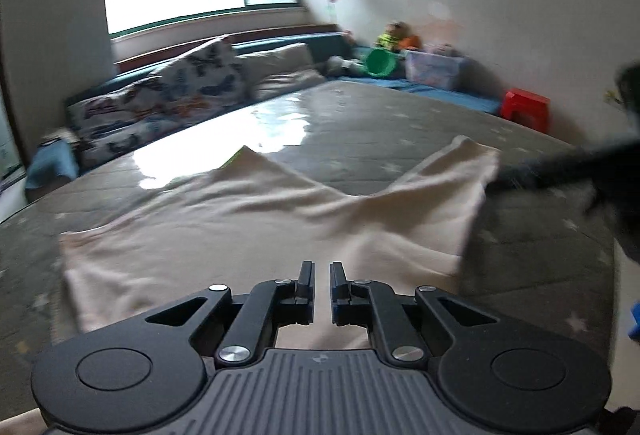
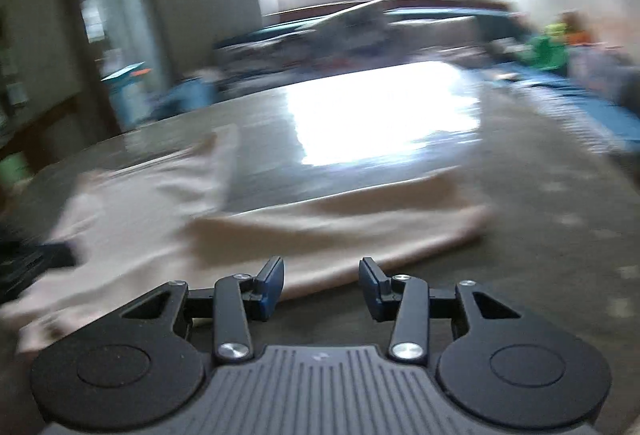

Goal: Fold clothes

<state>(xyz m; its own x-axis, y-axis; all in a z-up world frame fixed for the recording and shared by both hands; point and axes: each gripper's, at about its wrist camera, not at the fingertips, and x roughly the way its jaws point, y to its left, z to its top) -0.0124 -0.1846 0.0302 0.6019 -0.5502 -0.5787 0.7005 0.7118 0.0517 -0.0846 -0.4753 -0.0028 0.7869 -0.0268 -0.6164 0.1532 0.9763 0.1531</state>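
Cloth (image 1: 248, 235), cream, lies on the mattress (image 1: 360, 123); my left gripper (image 1: 322, 275) hovers over it nearly closed, right gripper (image 2: 322, 275) spread wide beside it.

Garment (image 1: 248, 231) spread flat on the mattress (image 1: 360, 123) near its front edge — pillows (image 1: 208, 75) beyond the far edge.
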